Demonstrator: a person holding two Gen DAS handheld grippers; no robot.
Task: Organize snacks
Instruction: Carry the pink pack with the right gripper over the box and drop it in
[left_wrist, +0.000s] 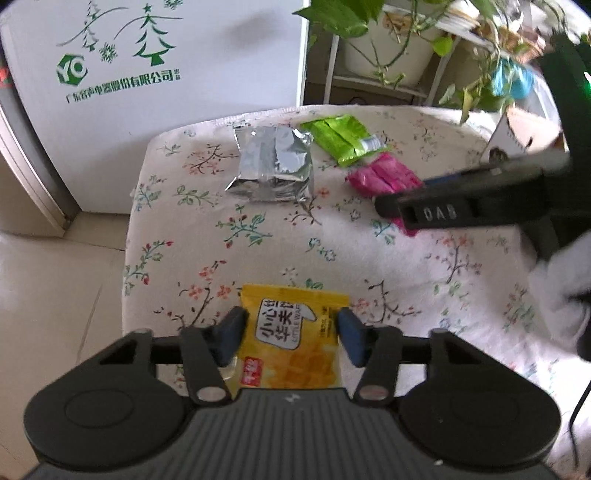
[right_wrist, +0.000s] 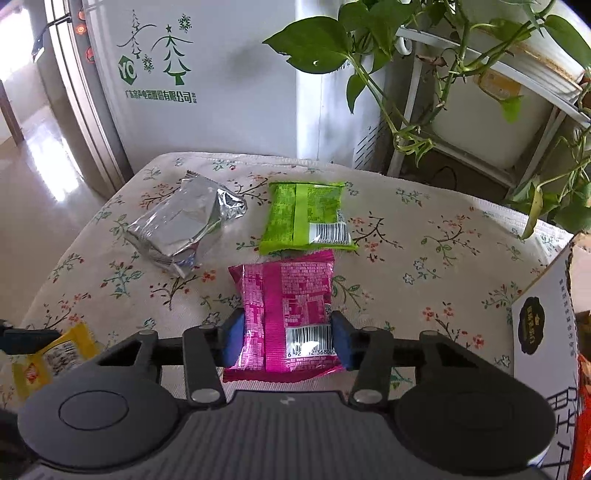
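A yellow snack packet (left_wrist: 295, 354) lies at the near edge of the floral-cloth table (left_wrist: 258, 254). My left gripper (left_wrist: 291, 338) is shut on it, a blue pad against each side. A pink packet (right_wrist: 291, 295), barcode up, lies at mid-table. My right gripper (right_wrist: 288, 339) is shut on it, squeezing its near end. Beyond the pink one lie a green packet (right_wrist: 306, 218) and, to its left, a crumpled silver foil packet (right_wrist: 184, 225). In the left wrist view the right gripper's black finger (left_wrist: 436, 212) crosses over the pink packet (left_wrist: 384, 175).
A white cardboard box (right_wrist: 546, 332) with dark printing stands open at the table's right edge. A white appliance (left_wrist: 166, 110) with green tree graphics stands behind the table. A trailing plant (right_wrist: 461, 74) on a white rack hangs over the back right. Tiled floor lies left.
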